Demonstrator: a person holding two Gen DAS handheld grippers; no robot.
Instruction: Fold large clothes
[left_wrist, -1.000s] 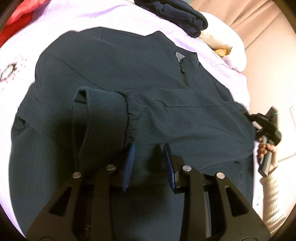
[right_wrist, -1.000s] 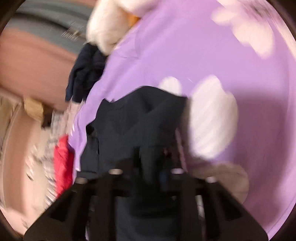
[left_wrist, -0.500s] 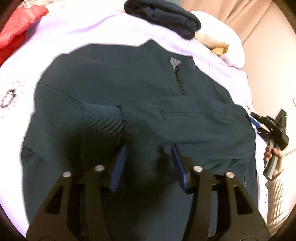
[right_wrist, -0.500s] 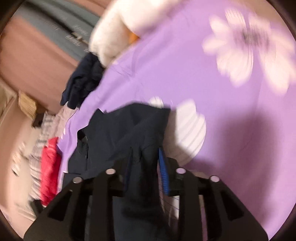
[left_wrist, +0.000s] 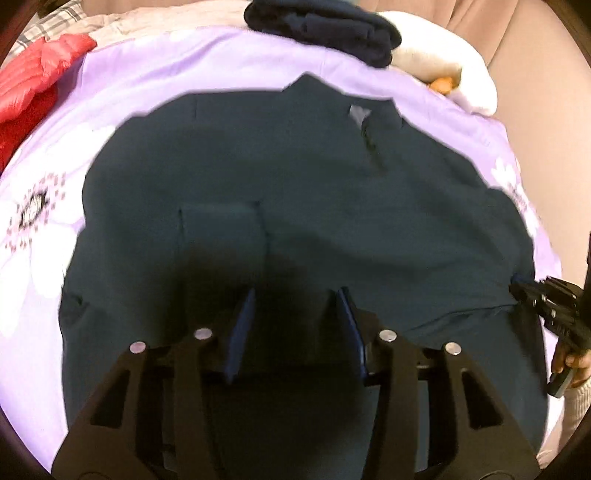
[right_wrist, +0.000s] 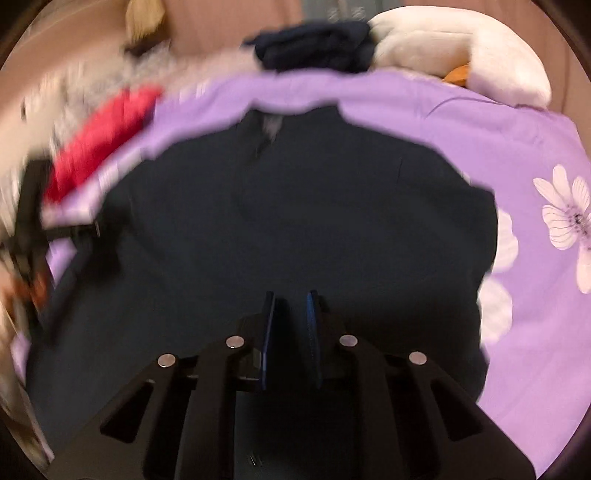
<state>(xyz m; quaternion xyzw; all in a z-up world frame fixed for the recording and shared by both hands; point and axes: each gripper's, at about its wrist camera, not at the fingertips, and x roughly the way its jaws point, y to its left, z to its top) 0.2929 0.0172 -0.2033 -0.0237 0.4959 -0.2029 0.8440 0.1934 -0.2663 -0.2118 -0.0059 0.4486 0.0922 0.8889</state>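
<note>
A dark teal zip jacket (left_wrist: 332, 192) lies spread on the purple flowered bedspread (left_wrist: 110, 85), collar toward the far side. One sleeve is folded across its body, the ribbed cuff (left_wrist: 221, 229) lying flat. My left gripper (left_wrist: 295, 306) hovers over the jacket's lower middle; its jaws are closing with nothing between them. In the right wrist view the jacket (right_wrist: 314, 206) fills the centre. My right gripper (right_wrist: 290, 306) is above it, jaws closing to a narrow gap with no cloth between. From the left wrist view, a hand holds the right gripper (left_wrist: 522, 290) at the jacket's right edge.
A red puffy garment (left_wrist: 33, 85) lies at the far left of the bed. A folded navy garment (left_wrist: 332, 26) and a white plush pillow (left_wrist: 443, 55) sit beyond the collar. Beige wall and curtain lie behind. Bare bedspread (right_wrist: 535, 166) lies right of the jacket.
Both grippers let go of the cloth they held. The cuff dropped flat onto the jacket's body. The right gripper swung and rolled round to face the jacket squarely.
</note>
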